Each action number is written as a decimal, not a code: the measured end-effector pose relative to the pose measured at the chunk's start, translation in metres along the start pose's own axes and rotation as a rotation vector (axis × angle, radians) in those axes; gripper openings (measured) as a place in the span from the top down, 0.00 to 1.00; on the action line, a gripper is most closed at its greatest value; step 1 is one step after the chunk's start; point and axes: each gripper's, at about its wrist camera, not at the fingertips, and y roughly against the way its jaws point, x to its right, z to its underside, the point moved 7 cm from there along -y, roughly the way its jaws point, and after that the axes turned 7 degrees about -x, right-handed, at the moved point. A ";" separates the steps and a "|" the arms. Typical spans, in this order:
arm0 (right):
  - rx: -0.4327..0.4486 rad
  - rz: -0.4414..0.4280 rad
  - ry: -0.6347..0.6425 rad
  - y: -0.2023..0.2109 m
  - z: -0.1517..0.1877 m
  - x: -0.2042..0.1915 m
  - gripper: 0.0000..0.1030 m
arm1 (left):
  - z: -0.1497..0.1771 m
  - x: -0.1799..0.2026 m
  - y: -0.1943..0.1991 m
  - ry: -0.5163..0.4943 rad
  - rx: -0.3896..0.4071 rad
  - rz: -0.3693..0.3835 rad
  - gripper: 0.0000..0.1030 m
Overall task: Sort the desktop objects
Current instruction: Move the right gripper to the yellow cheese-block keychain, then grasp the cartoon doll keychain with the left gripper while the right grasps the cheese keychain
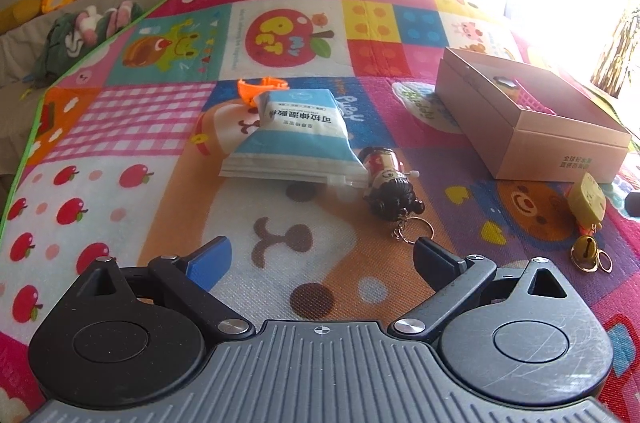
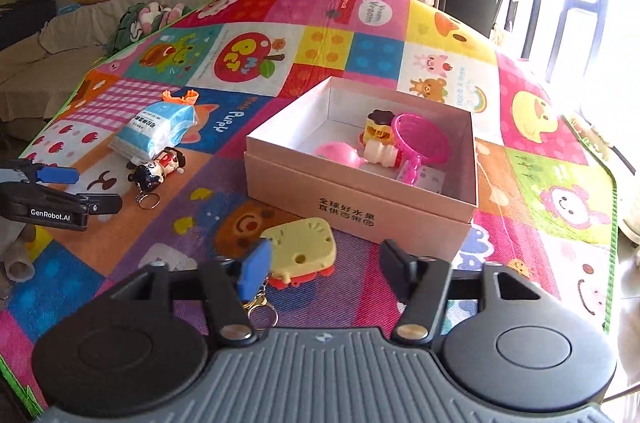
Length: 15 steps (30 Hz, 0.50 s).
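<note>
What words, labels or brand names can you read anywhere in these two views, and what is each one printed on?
"GenRobot.AI": side of the left gripper.
"Vroom Vroom": white patch on the play mat.
"PET": apple picture on the mat.
"Puppy": blue mat square.
"全球好水果": front of the cardboard box; the line under it is unclear.
"可拉伸湿敷", partly legible: blue and white packet.
Smaller print on the mat and packet: too small to read.
</note>
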 end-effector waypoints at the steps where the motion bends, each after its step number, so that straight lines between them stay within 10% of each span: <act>1: 0.001 -0.004 0.008 -0.004 0.001 -0.004 0.34 | 0.000 0.000 0.000 -0.003 -0.001 -0.001 0.03; 10: -0.001 -0.021 -0.071 -0.035 0.018 -0.011 0.14 | -0.013 0.029 -0.007 -0.047 0.013 0.061 0.03; 15: 0.048 -0.022 -0.131 -0.030 0.026 0.000 0.03 | -0.029 0.042 -0.027 -0.053 -0.013 0.053 0.28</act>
